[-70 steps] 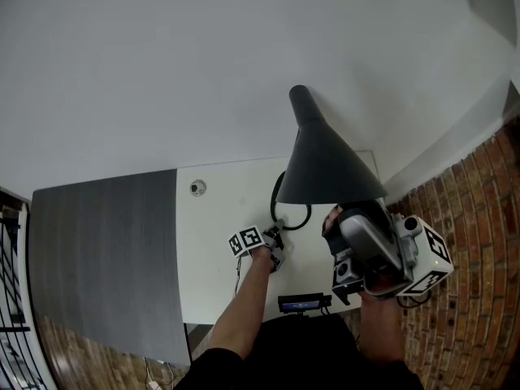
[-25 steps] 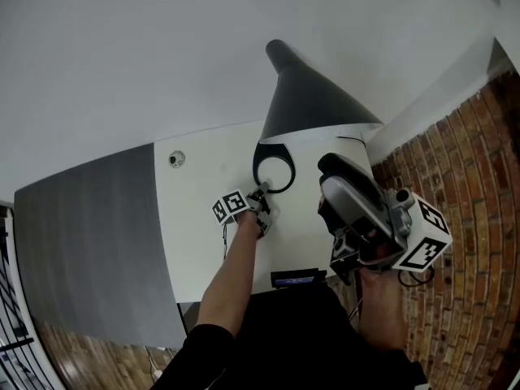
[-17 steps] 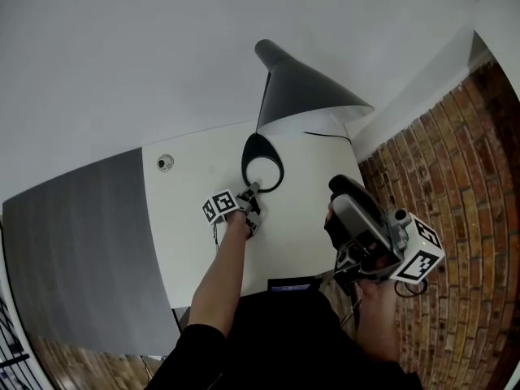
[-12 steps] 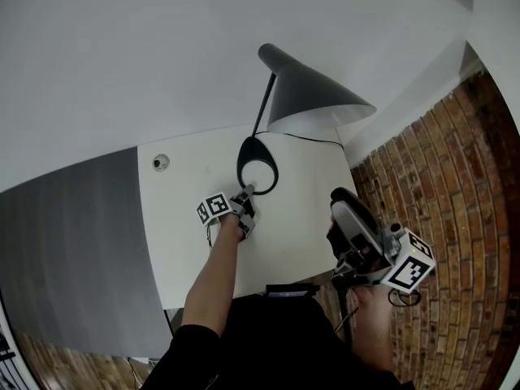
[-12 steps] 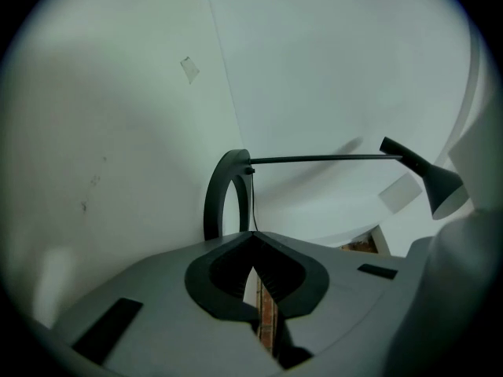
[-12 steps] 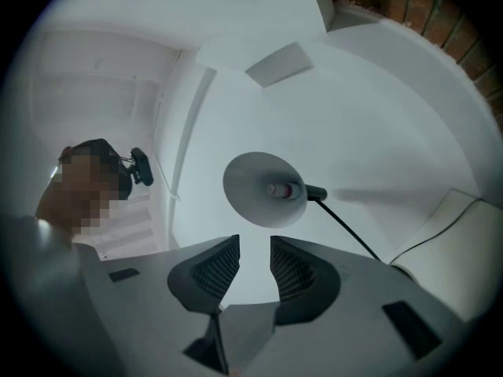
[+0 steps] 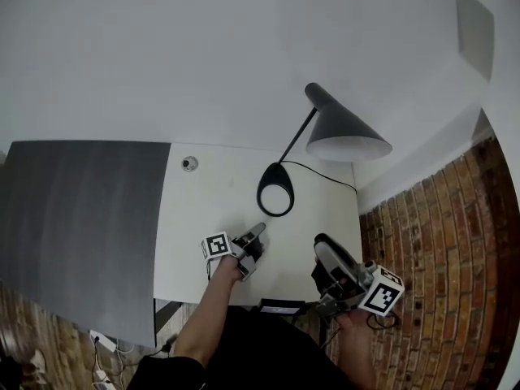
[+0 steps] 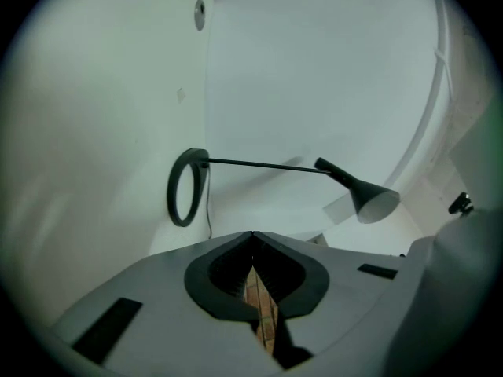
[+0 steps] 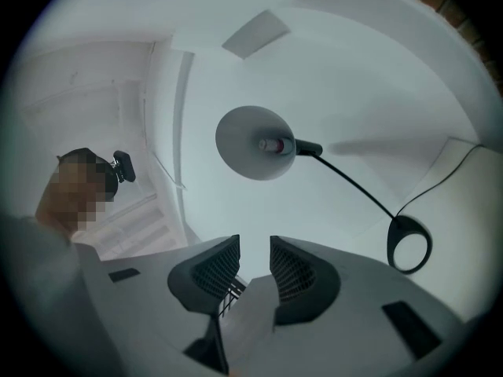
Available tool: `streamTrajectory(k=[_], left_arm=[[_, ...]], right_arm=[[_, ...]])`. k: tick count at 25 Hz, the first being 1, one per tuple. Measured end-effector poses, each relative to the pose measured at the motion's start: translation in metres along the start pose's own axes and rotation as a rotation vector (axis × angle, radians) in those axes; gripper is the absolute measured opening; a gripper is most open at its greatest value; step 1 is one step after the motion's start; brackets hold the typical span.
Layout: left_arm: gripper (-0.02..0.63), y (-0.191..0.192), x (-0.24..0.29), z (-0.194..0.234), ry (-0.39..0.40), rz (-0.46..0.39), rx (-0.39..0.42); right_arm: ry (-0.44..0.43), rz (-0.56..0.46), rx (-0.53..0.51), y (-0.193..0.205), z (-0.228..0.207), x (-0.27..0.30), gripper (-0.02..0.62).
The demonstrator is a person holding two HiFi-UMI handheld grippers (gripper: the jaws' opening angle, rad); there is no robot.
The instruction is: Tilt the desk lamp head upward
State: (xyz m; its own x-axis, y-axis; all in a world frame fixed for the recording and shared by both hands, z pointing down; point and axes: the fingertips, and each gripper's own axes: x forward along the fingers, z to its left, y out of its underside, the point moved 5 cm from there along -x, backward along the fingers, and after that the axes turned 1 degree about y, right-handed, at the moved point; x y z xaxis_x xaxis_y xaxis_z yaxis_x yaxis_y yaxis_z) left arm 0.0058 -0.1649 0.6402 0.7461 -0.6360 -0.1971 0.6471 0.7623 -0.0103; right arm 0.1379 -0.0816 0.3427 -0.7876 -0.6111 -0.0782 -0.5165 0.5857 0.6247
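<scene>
The lamp head (image 7: 348,136) now hangs over the back right corner of the white desk (image 7: 207,210). Its stem (image 7: 294,140) slants down to the ring base (image 7: 276,195), which sits on the right half of the desktop, closer to the back edge than the front.

Big change from about 3 s ago: the right gripper (image 9: 254,242) was up against the shade and the left gripper (image 8: 252,238) was parked at the ring base. Now both have backed off to the front edge, well clear of the lamp. The left gripper's jaws are pressed together with nothing between them. The right gripper's jaws sit a little apart, also holding nothing.

The right gripper view looks straight into the shade's mouth and you can see the bulb, so my read is the tilt is already done and this is the retreat. Nobody's touching the lamp, anyway.

Stuff I can't sort out:
- The joint between head and stem is too small to judge the actual angle.
- The head camera has shifted too, so comparing the tilt across shots is shaky.
- The cord (image 7: 329,175) runs off the right edge of the desk - no plug in view.
- The front edge is partly covered by the person's arm (image 7: 207,315), and there's a small dark gadget (image 7: 280,305) there I can't identify.
</scene>
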Motion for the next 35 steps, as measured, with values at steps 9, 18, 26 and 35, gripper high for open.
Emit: streamTrajectory(k=[9,18,26,35], left_arm=[[0.011,0.058,-0.054,-0.12,0.06,0.008,0.209],[0.011,0.135,-0.059,-0.19,0.034,0.137,0.447],[0.011,0.18,-0.086,-0.228,0.017,0.174,0.504],[0.011,0.187,-0.093,-0.24,0.166,0.18,0.366]], right_arm=[[-0.103,-0.006,0.065,0.032,0.004,-0.086,0.084],[-0.214,-0.031,0.14,0.056,0.015,-0.139,0.036],[-0.293,-0.019,0.176,0.081,0.025,-0.146,0.018],[-0.268,-0.031,0.127,0.095,0.05,-0.142,0.018]])
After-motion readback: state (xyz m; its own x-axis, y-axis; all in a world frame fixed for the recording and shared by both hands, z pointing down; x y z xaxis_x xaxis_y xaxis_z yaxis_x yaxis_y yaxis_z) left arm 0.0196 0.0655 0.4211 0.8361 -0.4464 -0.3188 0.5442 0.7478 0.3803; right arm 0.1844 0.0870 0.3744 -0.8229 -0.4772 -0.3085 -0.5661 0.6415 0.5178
